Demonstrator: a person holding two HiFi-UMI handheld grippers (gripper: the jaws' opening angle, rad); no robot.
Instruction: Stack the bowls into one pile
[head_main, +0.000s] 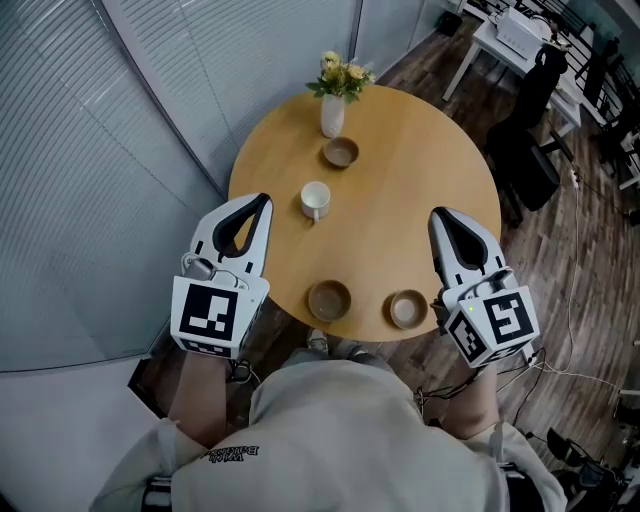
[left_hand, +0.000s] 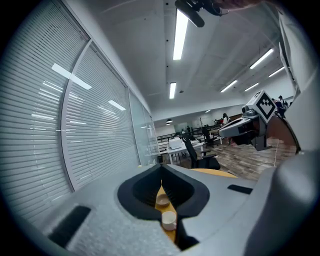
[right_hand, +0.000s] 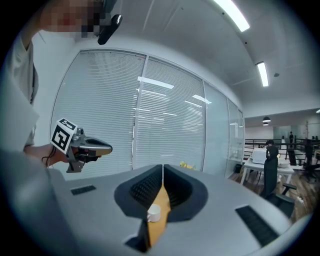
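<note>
Nothing of the stacking is done yet, judging from how things lie: all three bowls sit apart on the counter (head_main: 420, 190), none inside another, and neither gripper has hold of anything.

Nearest the person, the left gripper (head_main: 260, 203) hangs over the counter's left edge and the right gripper (head_main: 441, 216) over its right side. Each has its jaws brought together at the tips with nothing between them. Through the hollow behind the tips, each gripper view shows only wood and distant crockery.

Just ahead, by the near rim, stand two of the bowls. The brown bowl (head_main: 329, 299) is on the left, small, round and shallow, with a darker inside. The lighter bowl (head_main: 407, 309) is near it on the right, not touching, about the same size, with a tan rim and a pale, greyish inside. Both are upright and look empty.

Further in, around the middle of the counter, stands a white mug (head_main: 315, 199), which is no part of the pile.

Beyond that is the far bowl (head_main: 341, 152), brown, upright and well apart from the near pair. It sits just in front of a white vase (head_main: 332, 115) of yellow flowers.

What is left is the whole job: two bowls must be picked up and nested to make one pile.
</note>
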